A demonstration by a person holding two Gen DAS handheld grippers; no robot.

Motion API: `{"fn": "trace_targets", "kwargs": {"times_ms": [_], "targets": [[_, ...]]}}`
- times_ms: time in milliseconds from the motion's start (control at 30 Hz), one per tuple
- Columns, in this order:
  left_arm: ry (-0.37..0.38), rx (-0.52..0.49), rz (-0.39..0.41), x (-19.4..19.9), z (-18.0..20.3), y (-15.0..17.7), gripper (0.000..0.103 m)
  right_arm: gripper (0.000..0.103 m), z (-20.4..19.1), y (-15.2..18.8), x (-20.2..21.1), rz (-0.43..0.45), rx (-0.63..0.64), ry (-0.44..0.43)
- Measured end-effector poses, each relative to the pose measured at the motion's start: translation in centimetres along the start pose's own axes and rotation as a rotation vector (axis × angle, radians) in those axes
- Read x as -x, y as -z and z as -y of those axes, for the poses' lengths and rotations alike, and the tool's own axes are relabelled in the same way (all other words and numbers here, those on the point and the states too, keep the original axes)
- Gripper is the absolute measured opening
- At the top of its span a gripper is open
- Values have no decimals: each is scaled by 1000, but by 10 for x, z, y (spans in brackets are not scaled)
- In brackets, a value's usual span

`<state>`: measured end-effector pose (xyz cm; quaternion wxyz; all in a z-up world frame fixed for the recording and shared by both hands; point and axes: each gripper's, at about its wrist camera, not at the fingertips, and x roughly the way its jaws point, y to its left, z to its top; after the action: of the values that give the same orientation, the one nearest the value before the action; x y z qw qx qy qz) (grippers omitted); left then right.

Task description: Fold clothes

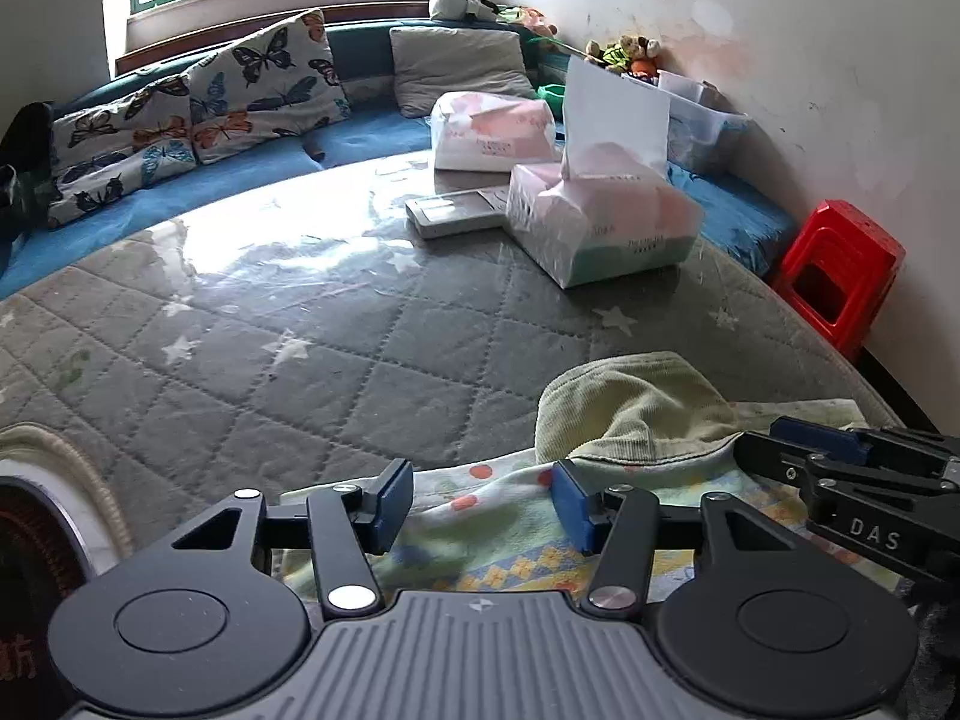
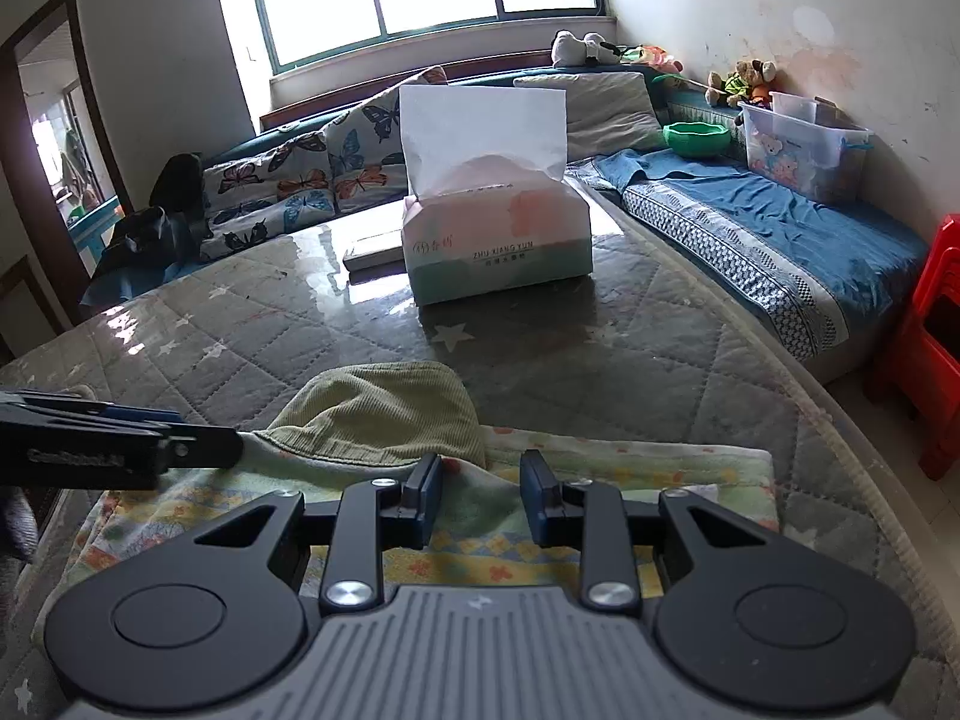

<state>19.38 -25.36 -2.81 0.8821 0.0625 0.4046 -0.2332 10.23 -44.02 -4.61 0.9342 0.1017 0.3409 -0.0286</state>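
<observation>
A pale olive corduroy garment (image 1: 636, 414) (image 2: 384, 414) lies bunched on a light cloth with a yellow and orange print (image 1: 504, 540) (image 2: 630, 468), on the grey quilted table cover (image 1: 270, 360). My left gripper (image 1: 483, 504) hovers open over the near left part of the printed cloth, and its blue pads stand apart with nothing pinched. In the right wrist view the left gripper (image 2: 198, 432) reaches the garment's left hem. My right gripper (image 2: 483, 498) is narrowly open just above the printed cloth, right in front of the garment. It also shows in the left wrist view, where the right gripper (image 1: 774, 447) comes in from the right.
Two soft tissue packs (image 1: 600, 222) (image 1: 492, 132) and a flat white device (image 1: 456, 210) sit at the table's far side. A blue-covered bench with butterfly pillows (image 1: 264, 84) wraps around behind. A red stool (image 1: 840, 270) stands beyond the table's right edge, and a clear plastic bin (image 2: 798, 144) is on the bench.
</observation>
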Motion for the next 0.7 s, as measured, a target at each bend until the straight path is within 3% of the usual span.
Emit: {"fn": "trace_targets", "kwargs": {"times_ms": [233, 367, 700], "targets": [[8, -7, 20, -1, -1, 0, 55, 29, -5, -1, 7, 9, 27, -1], [10, -15, 36, 14, -1, 5, 55, 30, -16, 2, 22, 9, 79, -44], [59, -72, 68, 60, 14, 44, 55, 30, -46, 34, 55, -27, 207, -101]]}}
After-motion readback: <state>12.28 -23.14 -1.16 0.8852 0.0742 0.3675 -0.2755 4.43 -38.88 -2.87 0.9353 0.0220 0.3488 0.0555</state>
